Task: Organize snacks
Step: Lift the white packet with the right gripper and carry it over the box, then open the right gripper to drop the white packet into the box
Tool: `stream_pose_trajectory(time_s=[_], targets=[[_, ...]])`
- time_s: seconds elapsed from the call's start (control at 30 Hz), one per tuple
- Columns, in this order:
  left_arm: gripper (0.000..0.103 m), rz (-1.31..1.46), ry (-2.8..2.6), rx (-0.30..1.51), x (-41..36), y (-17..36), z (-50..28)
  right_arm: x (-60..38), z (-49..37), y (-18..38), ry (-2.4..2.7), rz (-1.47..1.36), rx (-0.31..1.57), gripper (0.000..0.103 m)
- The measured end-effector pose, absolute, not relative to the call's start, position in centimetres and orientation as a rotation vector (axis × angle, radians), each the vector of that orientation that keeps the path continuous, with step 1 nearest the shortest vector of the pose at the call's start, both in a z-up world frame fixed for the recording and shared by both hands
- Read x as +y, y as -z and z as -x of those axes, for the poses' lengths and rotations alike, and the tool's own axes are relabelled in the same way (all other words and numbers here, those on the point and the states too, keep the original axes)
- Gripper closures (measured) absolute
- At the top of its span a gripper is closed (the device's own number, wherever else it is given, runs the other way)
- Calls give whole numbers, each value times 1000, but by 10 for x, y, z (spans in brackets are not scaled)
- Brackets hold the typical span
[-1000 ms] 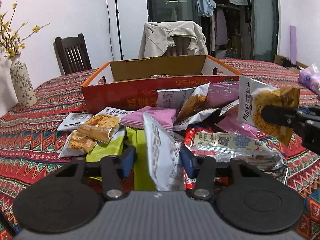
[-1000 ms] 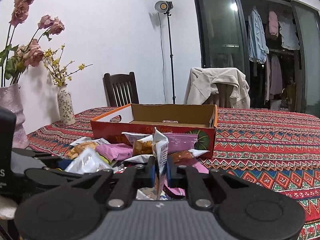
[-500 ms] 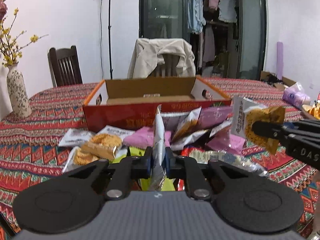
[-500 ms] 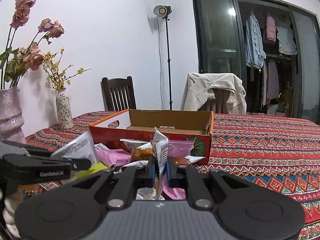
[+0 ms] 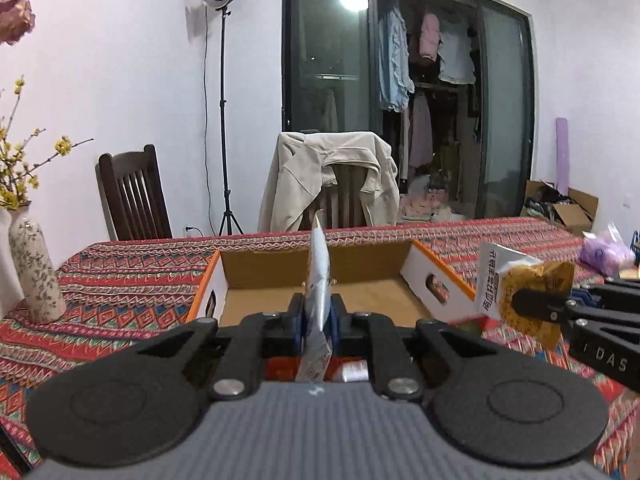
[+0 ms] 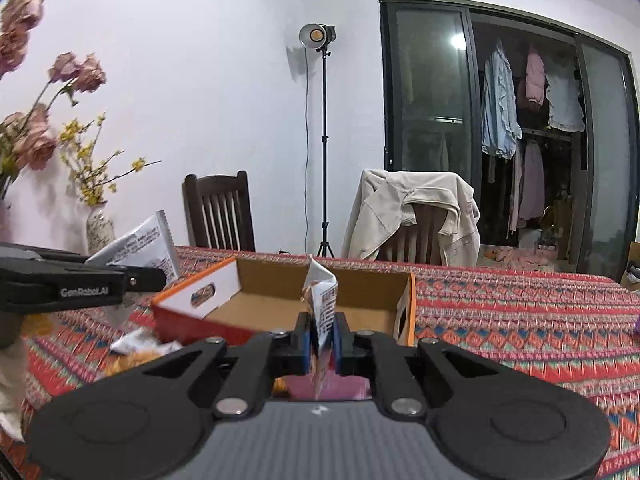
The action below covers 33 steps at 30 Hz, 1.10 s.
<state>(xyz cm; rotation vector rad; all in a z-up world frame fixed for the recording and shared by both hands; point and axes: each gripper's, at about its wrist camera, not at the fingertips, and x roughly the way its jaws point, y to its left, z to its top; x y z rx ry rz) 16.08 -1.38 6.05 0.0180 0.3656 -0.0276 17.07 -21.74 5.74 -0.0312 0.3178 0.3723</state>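
Note:
My left gripper (image 5: pixel 318 316) is shut on a silver-white snack packet (image 5: pixel 318 276), held edge-on and raised in front of the open orange cardboard box (image 5: pixel 440 272). My right gripper (image 6: pixel 320 330) is shut on a white and gold cookie packet (image 6: pixel 322 300), also raised near the box (image 6: pixel 200 292). In the left wrist view the cookie packet (image 5: pixel 516 284) hangs at the right, beside the box's right wall. In the right wrist view the silver packet (image 6: pixel 140 248) shows at the left. The box interior looks bare.
Loose snack packets (image 6: pixel 136 348) lie on the patterned tablecloth (image 6: pixel 500 312) before the box. A vase (image 5: pixel 34 268) stands at the left. Two chairs (image 5: pixel 134 196), one with a jacket (image 5: pixel 332 176), stand behind the table. A purple bag (image 5: pixel 608 248) lies far right.
Both grippers have risen from the snack pile with their packets and moved toward the box. The left gripper closed on the silver packet a second ago.

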Motion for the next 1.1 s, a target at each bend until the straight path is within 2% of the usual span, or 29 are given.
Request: stream_pose_trajectory(time_s=[0.2,0.5,0.77,0.83,0.87,0.9,0.93,0.97,1.0,1.03,1.1], targets=[[90,24,-4,377,-7,-62,-209,-193,-222,-65,-331,25,358,93],[89,78,-81,404,10,-35,-268,-171,-283,-46,-296,3,411,93],[89,89,-80,453,27,-8,-286,-171,-302,-23,-308,2,450,92],[88,91,-76,449,27,-7,-284,-174,-304,-20,-311,-8,469,88],[83,89,-69,441,27,-7,-282,-175,-304,-19,-317,-15,473,85],[77,91,-64,435,27,-7,-281,-177,-303,-18,-323,-21,475,72],[57,94,-65,431,27,-7,-279,-178,-302,-18,-322,-22,473,53],[32,95,-78,419,27,-8,-276,-178,-301,-18,-321,-18,466,43],[22,94,-97,401,26,-8,-273,-178,-299,-18,-322,-12,456,29],[9,91,-115,386,25,-9,-271,-178,-296,-18,-323,-8,447,20],[2,88,-132,352,26,-11,-264,-179,-293,-20,-329,-8,436,13]])
